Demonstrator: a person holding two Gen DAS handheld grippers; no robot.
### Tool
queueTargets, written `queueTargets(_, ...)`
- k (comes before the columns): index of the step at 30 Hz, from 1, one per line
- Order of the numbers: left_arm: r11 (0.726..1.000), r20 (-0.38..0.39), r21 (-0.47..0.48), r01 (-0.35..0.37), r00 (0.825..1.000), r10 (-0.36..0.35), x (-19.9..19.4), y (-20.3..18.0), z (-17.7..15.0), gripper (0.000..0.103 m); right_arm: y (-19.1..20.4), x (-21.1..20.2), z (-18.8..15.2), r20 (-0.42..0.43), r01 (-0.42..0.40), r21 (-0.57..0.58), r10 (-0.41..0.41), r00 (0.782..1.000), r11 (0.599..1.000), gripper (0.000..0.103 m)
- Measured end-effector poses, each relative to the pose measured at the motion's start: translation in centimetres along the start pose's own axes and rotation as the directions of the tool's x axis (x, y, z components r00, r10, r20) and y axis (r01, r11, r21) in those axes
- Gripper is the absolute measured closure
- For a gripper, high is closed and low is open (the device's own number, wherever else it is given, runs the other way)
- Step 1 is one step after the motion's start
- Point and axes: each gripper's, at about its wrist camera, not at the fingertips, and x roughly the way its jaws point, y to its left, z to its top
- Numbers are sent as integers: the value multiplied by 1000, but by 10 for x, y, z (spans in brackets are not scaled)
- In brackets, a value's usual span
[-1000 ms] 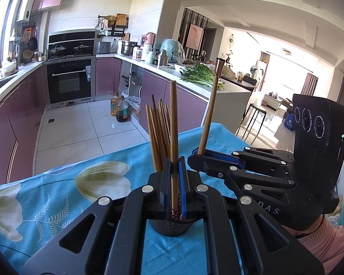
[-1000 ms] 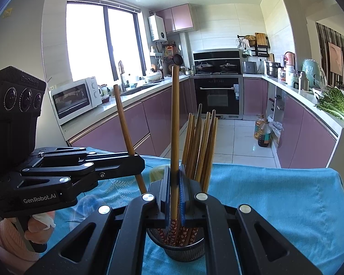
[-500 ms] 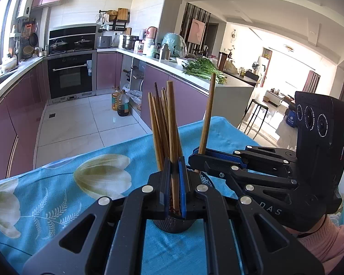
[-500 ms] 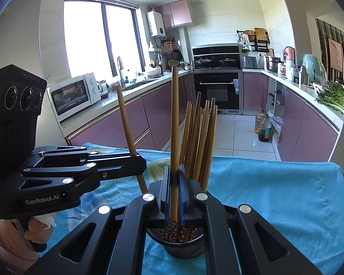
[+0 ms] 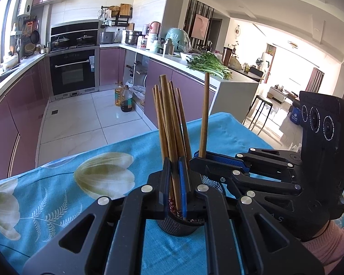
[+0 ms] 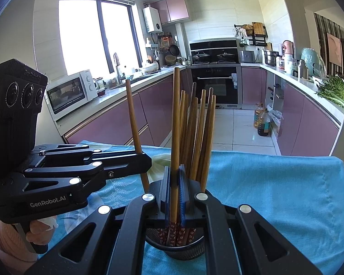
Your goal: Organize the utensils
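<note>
Above the mesh holder [image 6: 174, 251], one stiff, light wooden chopstick [image 6: 175, 123] is clamped in each closed gripper: left gripper [image 5: 174, 183], right gripper [image 6: 174, 191]. The smooth shafts are judged slippery. Hold is best taken low on the shaft.

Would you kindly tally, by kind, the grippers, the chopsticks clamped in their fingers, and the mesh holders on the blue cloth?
Grippers: 2 (left gripper, right gripper)
Clamped chopsticks: 2 (left chopstick, right chopstick)
Mesh holder: 1
Total: 5
</note>
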Motion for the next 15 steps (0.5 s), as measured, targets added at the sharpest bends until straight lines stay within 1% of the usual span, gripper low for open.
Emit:
queueTargets(13,1000,-50,-12,11,999,-12,22,9,-13,94,-16,6,-4,-14,-7,59,8,1000,998,96)
queueTargets(14,1000,-51,-10,14,999,-15,22,9,-14,94,-16,5,-5,-14,-8,59,9,1000,998,96)
queueTargets(15,1000,-48,-8,15,999,-15,22,8,-16,91,-16,5,-5,-14,-10,60,11,1000,998,96)
